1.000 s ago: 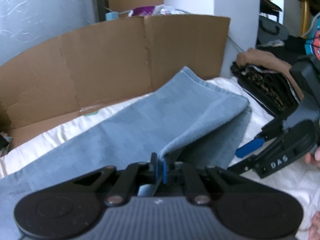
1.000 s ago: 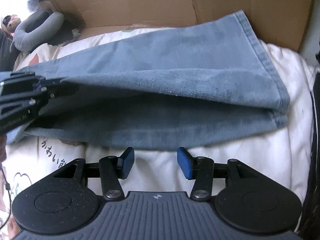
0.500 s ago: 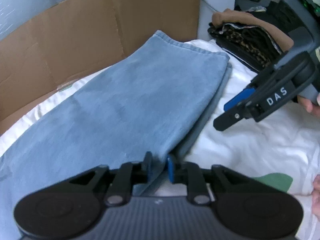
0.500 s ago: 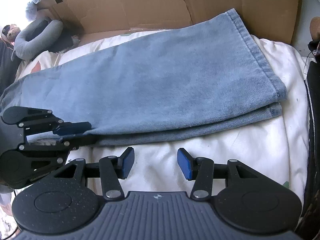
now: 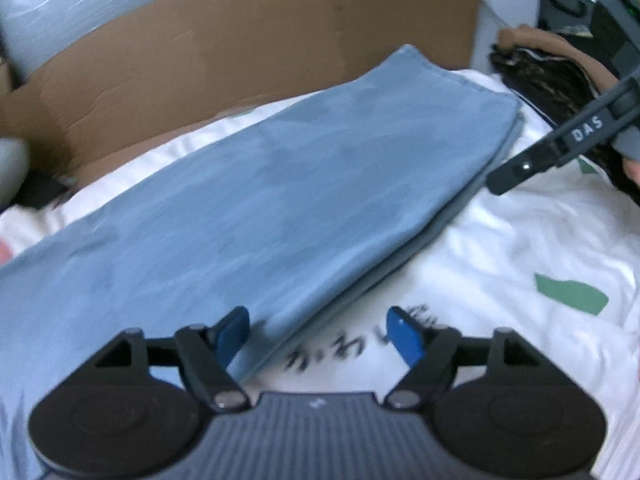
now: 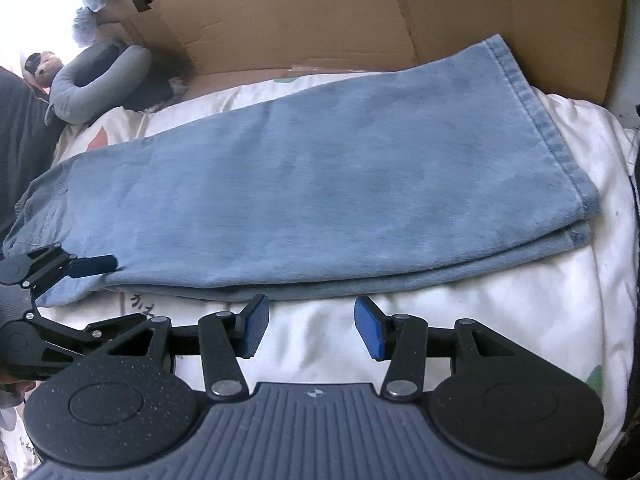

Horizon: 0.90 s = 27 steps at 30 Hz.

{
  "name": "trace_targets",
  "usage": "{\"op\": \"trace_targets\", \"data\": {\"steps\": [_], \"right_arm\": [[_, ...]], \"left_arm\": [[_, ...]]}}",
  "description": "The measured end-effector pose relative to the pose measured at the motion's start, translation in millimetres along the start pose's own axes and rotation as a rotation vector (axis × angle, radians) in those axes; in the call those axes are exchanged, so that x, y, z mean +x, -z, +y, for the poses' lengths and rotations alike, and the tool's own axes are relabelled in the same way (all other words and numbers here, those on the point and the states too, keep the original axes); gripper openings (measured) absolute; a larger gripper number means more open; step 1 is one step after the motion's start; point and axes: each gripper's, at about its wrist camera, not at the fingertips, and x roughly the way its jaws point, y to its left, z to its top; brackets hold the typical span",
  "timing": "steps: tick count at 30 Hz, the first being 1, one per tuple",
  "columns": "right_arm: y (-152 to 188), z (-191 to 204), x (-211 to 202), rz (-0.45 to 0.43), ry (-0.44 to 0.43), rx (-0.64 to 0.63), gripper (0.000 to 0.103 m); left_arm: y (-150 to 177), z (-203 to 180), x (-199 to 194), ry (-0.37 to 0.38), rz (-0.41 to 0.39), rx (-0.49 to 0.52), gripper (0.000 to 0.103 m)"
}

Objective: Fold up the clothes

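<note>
Left wrist view: the left gripper (image 5: 318,334) is opening, its blue pads clear of the near edge of the folded jeans (image 5: 248,216), which lie flat on the white bedsheet (image 5: 520,240) before the cardboard (image 5: 240,52). Near the jeans' hem end, the right gripper (image 6: 311,328) hovers unclenched, empty.

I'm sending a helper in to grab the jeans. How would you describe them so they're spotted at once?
Find the white printed bedsheet in front of the brown cardboard sheet. Lying flat across it are the light-blue denim jeans, folded lengthwise with one leg on the other and the stitched hems at the right end. They are the only blue garment; the clothes pile nearby is dark and brown.
</note>
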Motion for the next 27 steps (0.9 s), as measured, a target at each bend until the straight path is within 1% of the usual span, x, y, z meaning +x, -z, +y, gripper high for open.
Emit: {"op": "trace_targets", "data": {"steps": [2, 5, 11, 16, 18, 20, 23, 27], "right_arm": [[-1, 6, 1, 0.001, -0.009, -0.009, 0.054], [-3, 16, 4, 0.011, -0.022, -0.03, 0.054], [-4, 41, 16, 0.038, -0.048, -0.08, 0.054], [-3, 66, 34, 0.073, -0.059, -0.124, 0.054], [-3, 74, 41, 0.085, -0.063, -0.118, 0.054], [-5, 82, 45, 0.084, -0.057, -0.119, 0.054], [-11, 95, 50, 0.074, -0.063, -0.12, 0.054], [-17, 112, 61, 0.079, -0.042, -0.134, 0.054]], "left_arm": [[6, 10, -6, -0.028, 0.0, -0.034, 0.086], [17, 22, -13, -0.076, 0.004, -0.081, 0.087], [37, 43, -12, -0.14, 0.038, -0.13, 0.088], [44, 63, -19, -0.2, 0.02, -0.157, 0.088], [44, 75, -25, -0.212, -0.006, -0.206, 0.088], [44, 87, -32, -0.225, -0.032, -0.255, 0.088], [40, 99, -36, -0.242, -0.058, -0.296, 0.088], [40, 104, -41, -0.258, -0.074, -0.312, 0.088]]}}
